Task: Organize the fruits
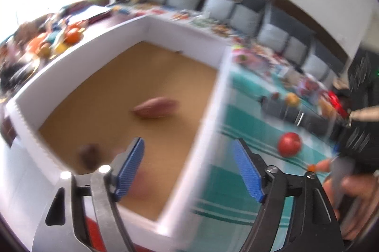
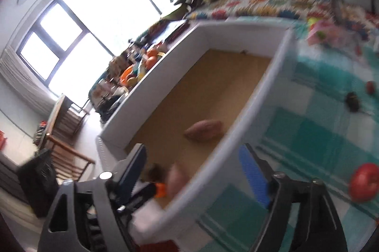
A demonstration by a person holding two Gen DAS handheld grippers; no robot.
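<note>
Both grippers are empty as I read them: the left gripper [image 1: 188, 166] hangs spread over the near right corner of the white box [image 1: 208, 114], and the right gripper [image 2: 193, 171] straddles that same wall, jaws wide, nothing between them. Inside the box, a sweet potato [image 1: 155, 107] lies mid-floor, with a dark round fruit [image 1: 88, 155] and a blurred pinkish piece toward the near edge. I judge a drop is just done, and the next move calls for reaching right to the red apple [image 1: 289, 144] on the teal checked cloth [image 1: 246, 95] outside the box wall. More fruit sits heaped past the box's far left edge. Grey cushions [image 1: 244, 17] line the far wall, and a bright window [image 2: 71, 38] glares.
</note>
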